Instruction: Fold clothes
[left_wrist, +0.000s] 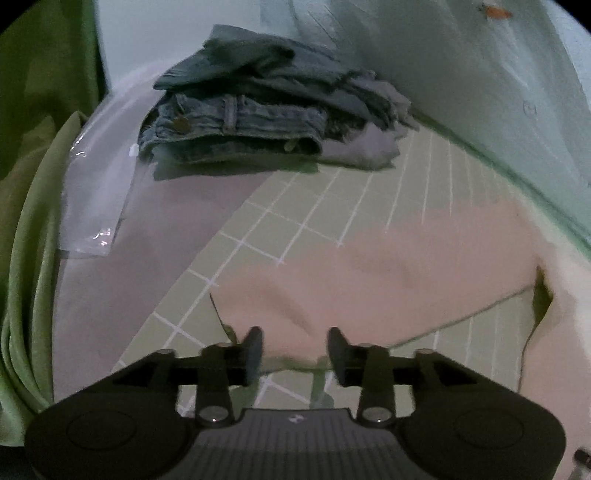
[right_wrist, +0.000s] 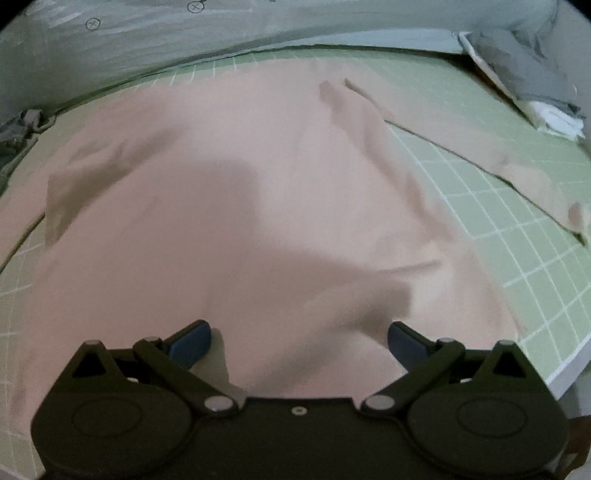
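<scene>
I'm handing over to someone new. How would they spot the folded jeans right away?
Start from the green gridded mat and follow it to the far end, where folded clothes are stacked. The jeans sit there under a dark blue-grey garment; only they show faded denim, a waistband and a metal button.

1. The right hand-held gripper (right_wrist: 299, 341) hovers low over a pale pink garment (right_wrist: 229, 192), its dark blue-padded fingers (right_wrist: 190, 341) spread wide apart with nothing between them.
2. The garment lies spread across a green gridded mat (right_wrist: 517, 206), covering most of it, with soft wrinkles near the gripper.
3. A sleeve (right_wrist: 480, 147) stretches toward the mat's right edge.
4. Grey folded cloth (right_wrist: 524, 62) sits past the mat's far right corner.
5. A pale sheet (right_wrist: 221, 29) runs along the far edge.
</scene>
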